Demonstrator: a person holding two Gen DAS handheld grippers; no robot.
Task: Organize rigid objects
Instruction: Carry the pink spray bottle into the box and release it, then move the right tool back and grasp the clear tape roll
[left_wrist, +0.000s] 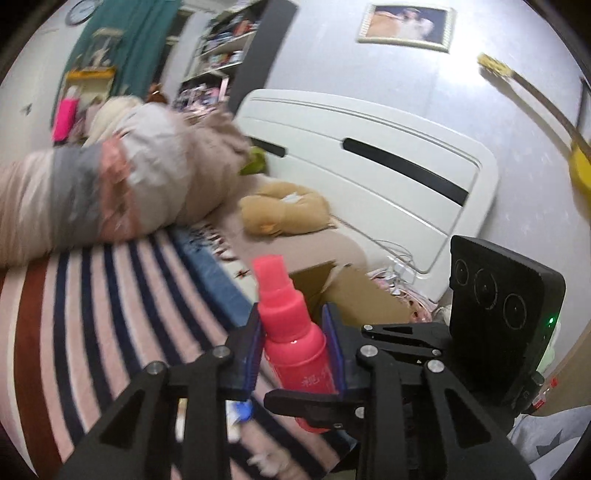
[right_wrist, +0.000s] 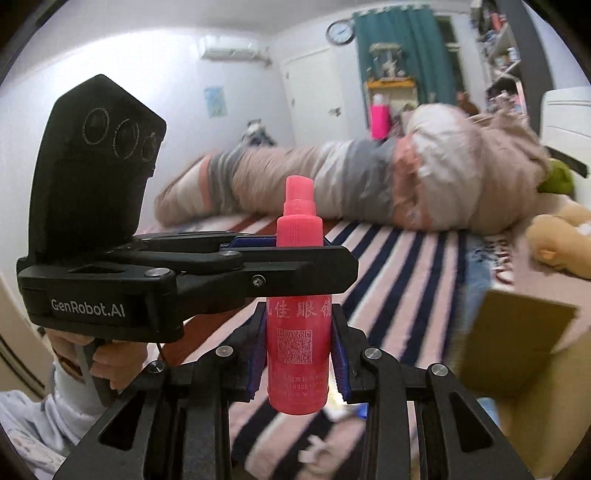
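A pink spray bottle with white print is held upright in the air above the bed. In the left wrist view my left gripper is shut on its shoulder, blue pads pressing both sides. The right gripper comes in from the right and crosses the bottle's lower part. In the right wrist view the pink spray bottle stands between my right gripper, which is shut on its body. The left gripper reaches in from the left and clamps it just under the cap. A hand holds the left gripper's handle.
Below lies a bed with a striped cover, a rolled quilt and a tan plush toy near the white headboard. An open cardboard box stands beside the bed on the right. Shelves and a teal curtain are far behind.
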